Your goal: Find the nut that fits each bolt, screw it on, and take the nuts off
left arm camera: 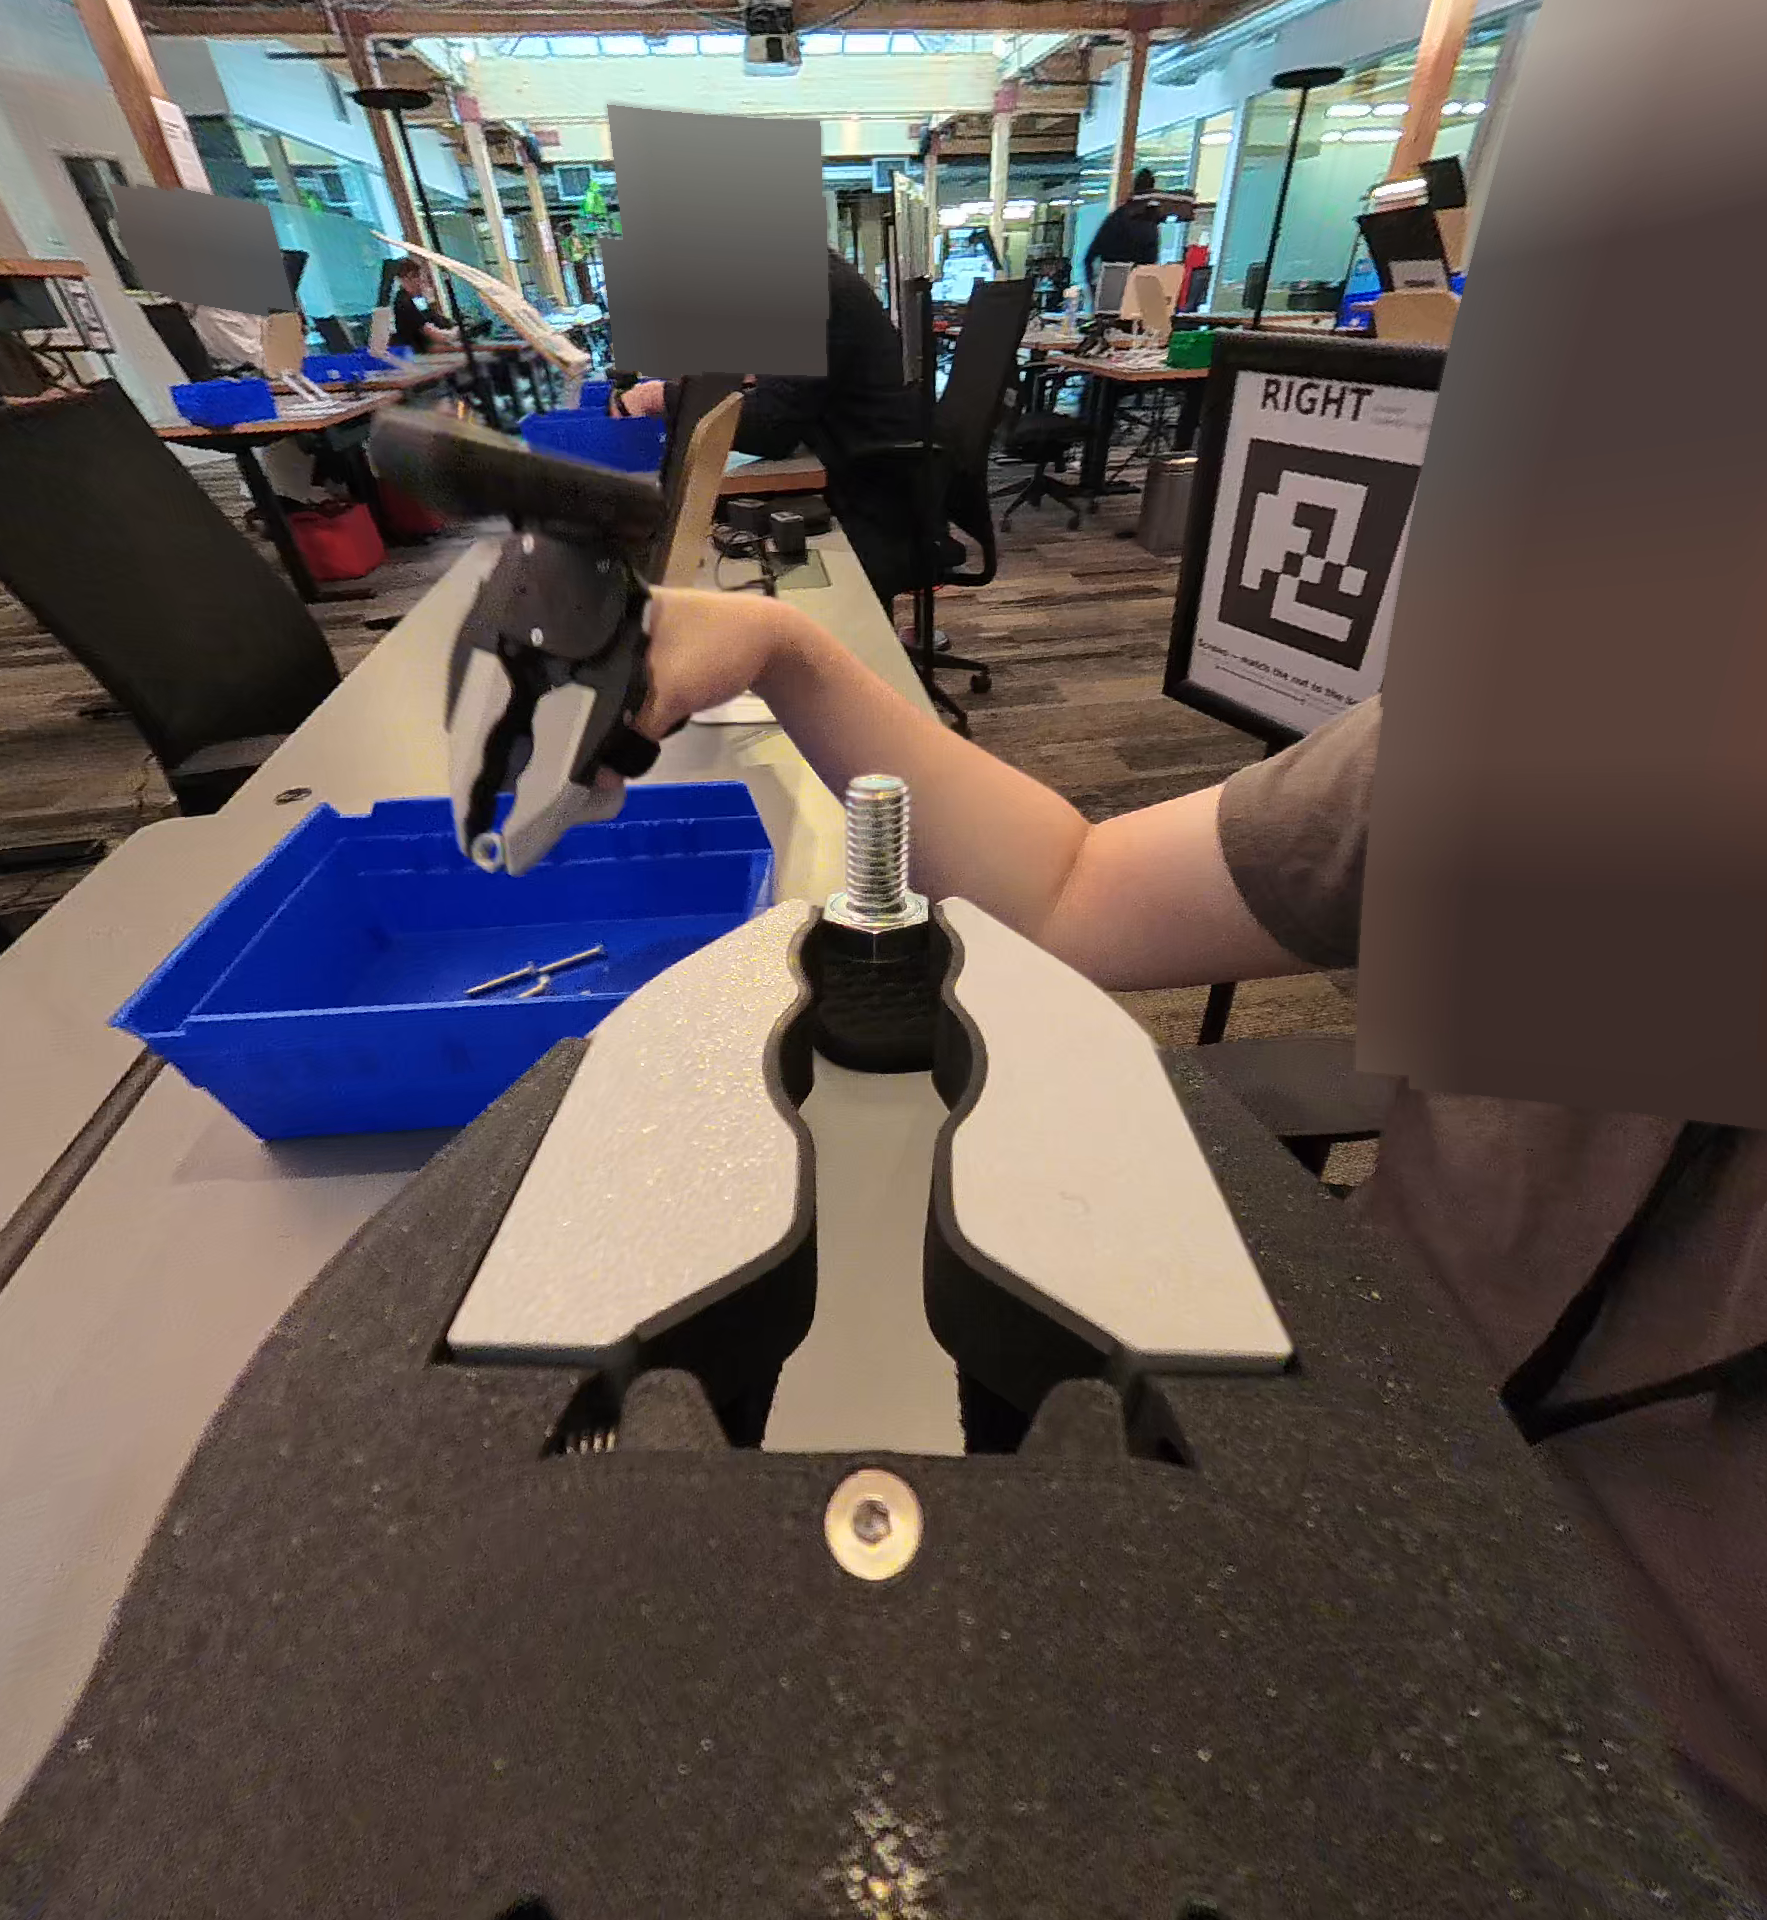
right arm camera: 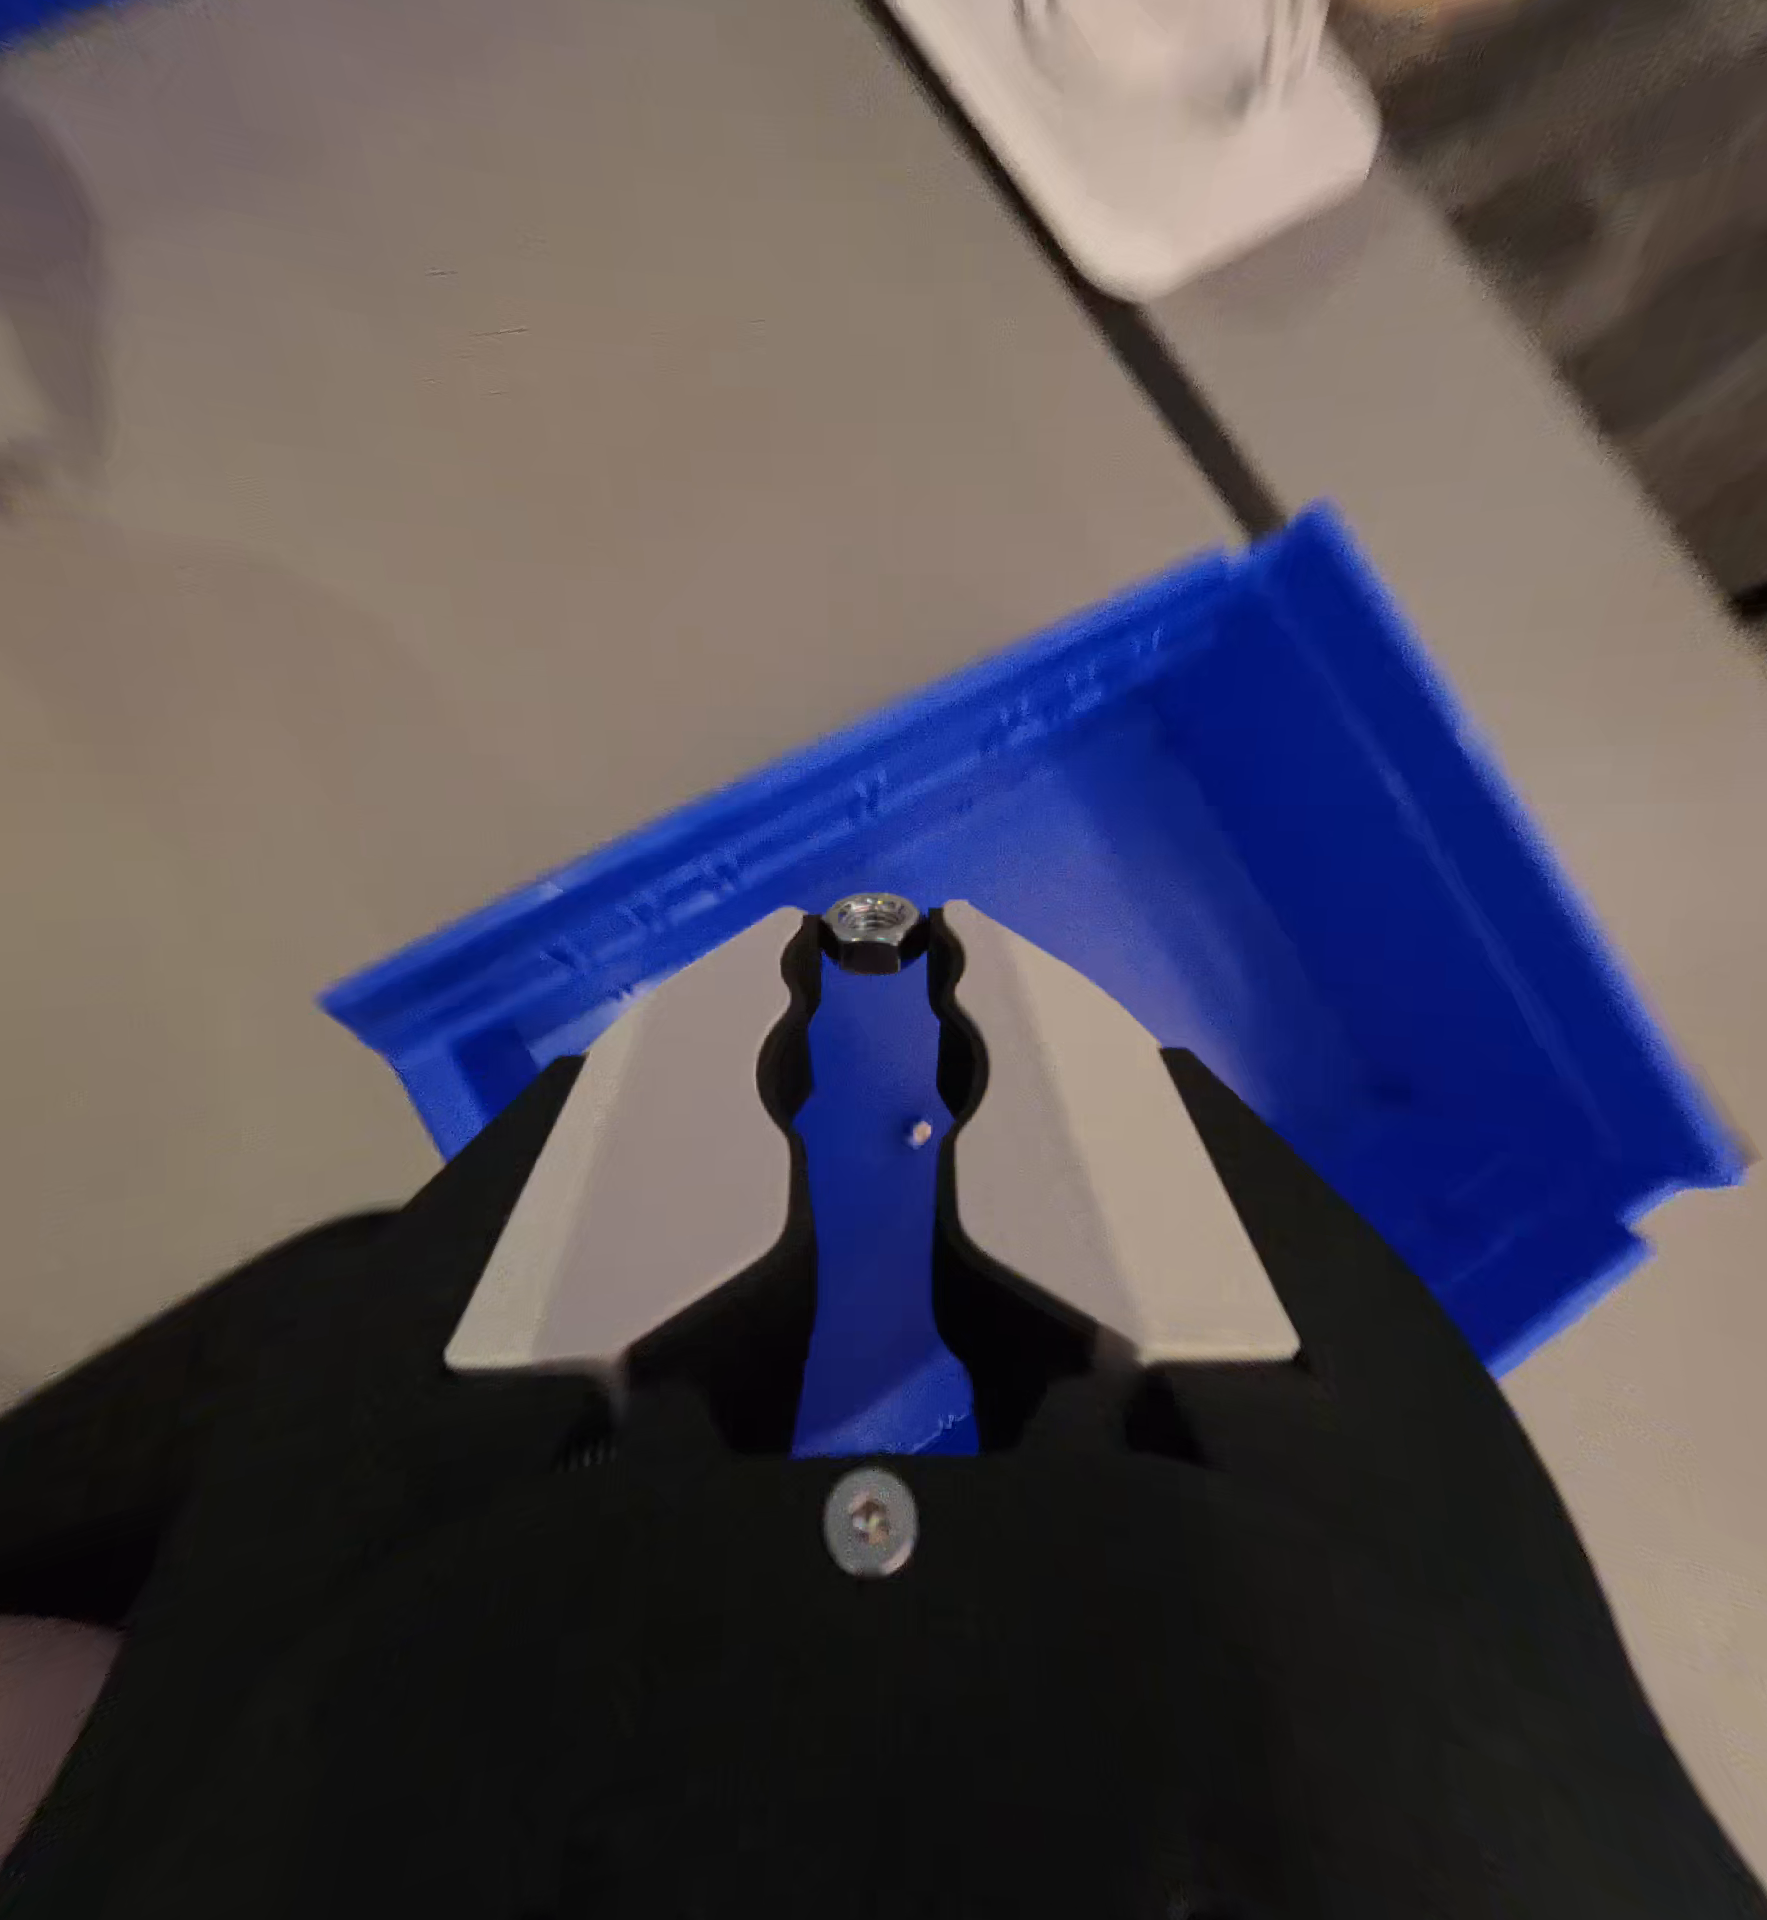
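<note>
My left gripper (left arm camera: 874, 940) is shut on a bolt (left arm camera: 876, 847), gripping a black knurled part below its hex head; the silver threaded shaft stands upright above the fingertips. My right gripper (right arm camera: 871, 935) is shut on a small silver hex nut (right arm camera: 868, 923) held at its fingertips above a blue bin (right arm camera: 1326, 935). In the left wrist view the right gripper (left arm camera: 492, 847) hangs over the same blue bin (left arm camera: 339, 1060), left of the bolt, with the nut (left arm camera: 487, 850) at its tips.
Thin metal bolts (left arm camera: 536, 971) lie on the bin floor. A small piece (right arm camera: 918, 1132) lies in the bin below my right gripper. The bin stands on a grey table (left arm camera: 79, 1195). A framed marker sign (left arm camera: 1305, 540) stands to the right. A white object (right arm camera: 1149, 135) sits at the table's far edge. Left tips to right tips: about 30 cm.
</note>
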`<state>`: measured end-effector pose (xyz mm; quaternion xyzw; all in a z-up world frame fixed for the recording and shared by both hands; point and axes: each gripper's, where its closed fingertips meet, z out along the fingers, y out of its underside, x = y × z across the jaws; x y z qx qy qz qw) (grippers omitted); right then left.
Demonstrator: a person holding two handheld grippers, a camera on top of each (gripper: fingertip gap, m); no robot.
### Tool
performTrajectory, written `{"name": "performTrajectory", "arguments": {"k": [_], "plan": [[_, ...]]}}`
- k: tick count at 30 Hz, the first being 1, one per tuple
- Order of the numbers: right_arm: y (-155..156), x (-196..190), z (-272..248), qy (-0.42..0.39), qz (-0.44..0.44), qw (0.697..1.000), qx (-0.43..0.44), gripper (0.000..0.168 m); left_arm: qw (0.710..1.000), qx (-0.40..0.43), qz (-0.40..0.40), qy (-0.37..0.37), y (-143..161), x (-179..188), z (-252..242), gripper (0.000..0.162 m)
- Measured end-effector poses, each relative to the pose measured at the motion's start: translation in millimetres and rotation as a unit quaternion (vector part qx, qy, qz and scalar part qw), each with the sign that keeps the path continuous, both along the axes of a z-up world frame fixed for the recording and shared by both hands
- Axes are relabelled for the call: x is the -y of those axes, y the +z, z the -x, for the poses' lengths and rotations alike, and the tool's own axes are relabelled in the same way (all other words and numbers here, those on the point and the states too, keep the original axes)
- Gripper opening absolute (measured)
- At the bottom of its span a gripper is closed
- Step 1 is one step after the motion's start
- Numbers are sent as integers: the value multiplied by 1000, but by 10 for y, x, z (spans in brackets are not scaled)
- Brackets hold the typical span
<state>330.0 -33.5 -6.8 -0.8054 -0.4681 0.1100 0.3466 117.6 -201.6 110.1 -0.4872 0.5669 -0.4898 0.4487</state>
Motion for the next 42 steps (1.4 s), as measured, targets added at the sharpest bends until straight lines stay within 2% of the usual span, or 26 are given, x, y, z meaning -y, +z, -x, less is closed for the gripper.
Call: {"name": "performTrajectory", "arguments": {"k": [5,9,15,19,22,27,31,34,36,42], "plan": [[-824,-201,-152,7,112,994,7,22,1000,5,14,-1,18,-6,17,18],[-1245,-176,-147,39,150,987,44,22,1000,-1,8,-6,-1,18,5,18],[-1430,-135,-185,51,160,982,81,22,1000,-10,10,-13,-47,35,-27,18],[-1412,-110,-263,34,172,982,70,33,1000,-10,12,-11,-50,18,-19,18],[-1139,-194,-241,27,120,992,28,34,1000,-6,16,-2,-42,-25,-8,18],[-280,-234,-243,-2,-28,998,-48,33,1000,0,15,26,-45,-147,-9,18],[520,-68,-84,-18,-115,980,-163,36,998,15,20,65,-65,-321,-35,18],[999,141,230,15,-134,957,-258,37,995,32,28,92,-66,-438,-42,18],[1206,288,482,49,-132,944,-298,37,994,27,23,103,-94,-481,-43,18],[1488,585,1054,113,-132,926,-334,38,993,7,16,119,-196,-576,-98,18]]}}
